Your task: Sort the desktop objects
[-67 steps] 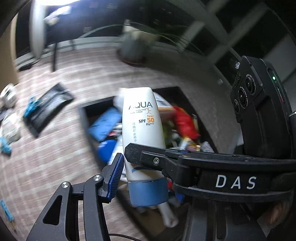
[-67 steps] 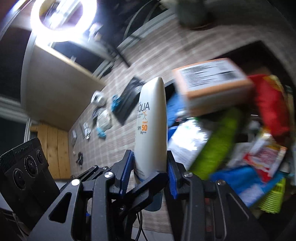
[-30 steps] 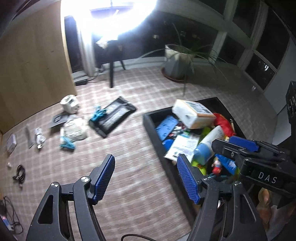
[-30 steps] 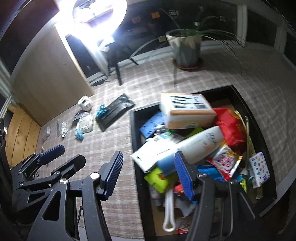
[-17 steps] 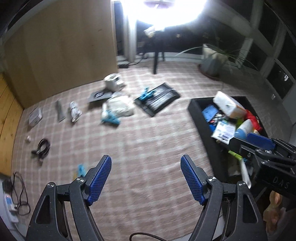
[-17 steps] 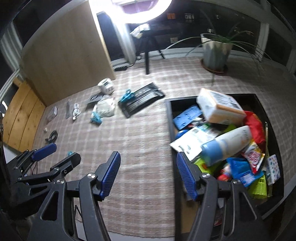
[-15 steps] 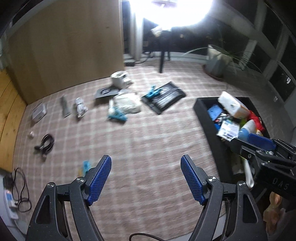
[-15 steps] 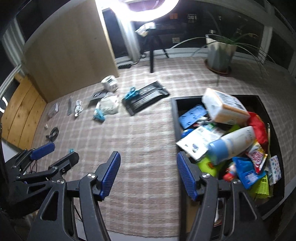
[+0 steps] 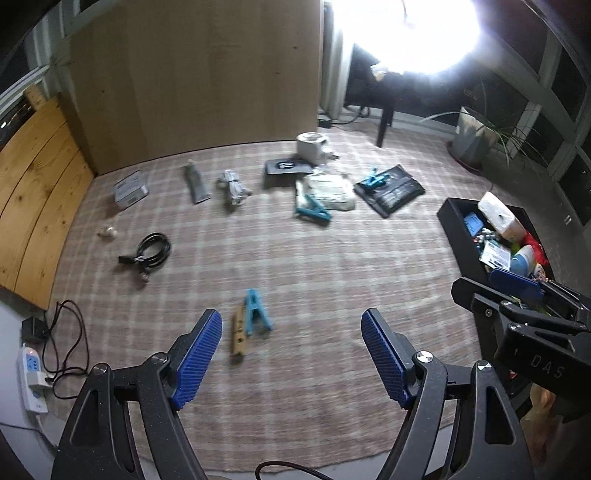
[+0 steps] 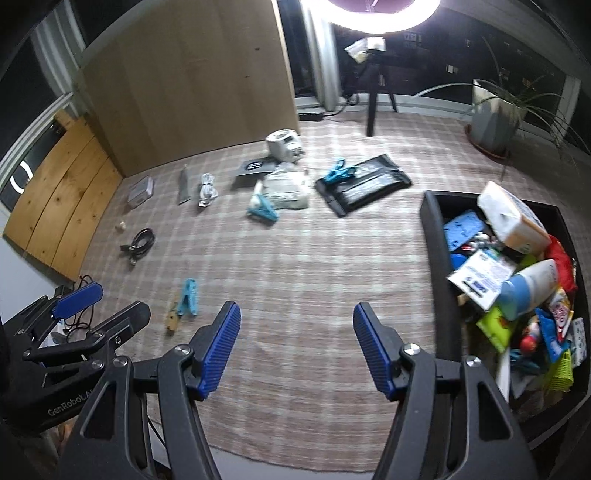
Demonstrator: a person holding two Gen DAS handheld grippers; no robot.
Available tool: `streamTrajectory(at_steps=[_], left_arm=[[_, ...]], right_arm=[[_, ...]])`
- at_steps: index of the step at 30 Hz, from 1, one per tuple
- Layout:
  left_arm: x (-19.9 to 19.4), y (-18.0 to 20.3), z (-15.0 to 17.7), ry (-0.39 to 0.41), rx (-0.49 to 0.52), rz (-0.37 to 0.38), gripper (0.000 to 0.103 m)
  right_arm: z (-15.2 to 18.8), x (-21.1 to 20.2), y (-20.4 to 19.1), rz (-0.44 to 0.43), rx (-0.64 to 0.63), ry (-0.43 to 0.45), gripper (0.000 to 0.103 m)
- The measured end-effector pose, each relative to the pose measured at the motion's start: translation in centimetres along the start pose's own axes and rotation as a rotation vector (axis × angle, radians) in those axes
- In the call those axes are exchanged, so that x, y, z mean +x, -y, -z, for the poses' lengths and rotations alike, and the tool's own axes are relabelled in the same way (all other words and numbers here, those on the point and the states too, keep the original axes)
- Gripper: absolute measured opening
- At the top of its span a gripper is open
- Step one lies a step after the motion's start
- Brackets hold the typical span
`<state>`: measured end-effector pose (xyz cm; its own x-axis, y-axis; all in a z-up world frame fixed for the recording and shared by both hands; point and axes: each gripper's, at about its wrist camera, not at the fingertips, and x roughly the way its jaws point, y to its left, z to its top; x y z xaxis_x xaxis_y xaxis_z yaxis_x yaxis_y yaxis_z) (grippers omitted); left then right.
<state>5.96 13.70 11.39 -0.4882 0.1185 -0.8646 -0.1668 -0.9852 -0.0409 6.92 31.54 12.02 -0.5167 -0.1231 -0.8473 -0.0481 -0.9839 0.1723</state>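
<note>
- Left wrist view: left gripper [image 9: 291, 354] now empty, jaws wide; right gripper [image 10: 295, 350] likewise.
- Sunscreen tube [image 10: 532, 286] now in black bin [image 10: 436, 236], rug's right edge.
- Next: blue clip [image 9: 255, 314], near rug's front edge.

My only strong light is the ring lamp [image 10: 384, 14] at the top of both views; through the left wrist it blows out into white glare [image 9: 417, 33]. The room past it is dim and the windows are black. The checked rug [image 9: 295, 266] looks soft with slight smear, small items blurred. Fisheye bending curves the walls, and the corners fall to black.
</note>
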Motion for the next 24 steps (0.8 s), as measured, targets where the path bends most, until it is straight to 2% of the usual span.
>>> streamTrajectory(at_steps=[14,24], left_arm=[[0.6,-4.9,0.5,-0.004,-0.052,-0.019,0.077],[1.6,-5.8,0.2,-0.002,-0.043,-0.002,0.077]], right_arm=[[0.4,1.8,-2.8,-0.004,0.01,-0.023,0.063],[0.3,3.1,-3.0,0.003,0.025,-0.051,0.063]])
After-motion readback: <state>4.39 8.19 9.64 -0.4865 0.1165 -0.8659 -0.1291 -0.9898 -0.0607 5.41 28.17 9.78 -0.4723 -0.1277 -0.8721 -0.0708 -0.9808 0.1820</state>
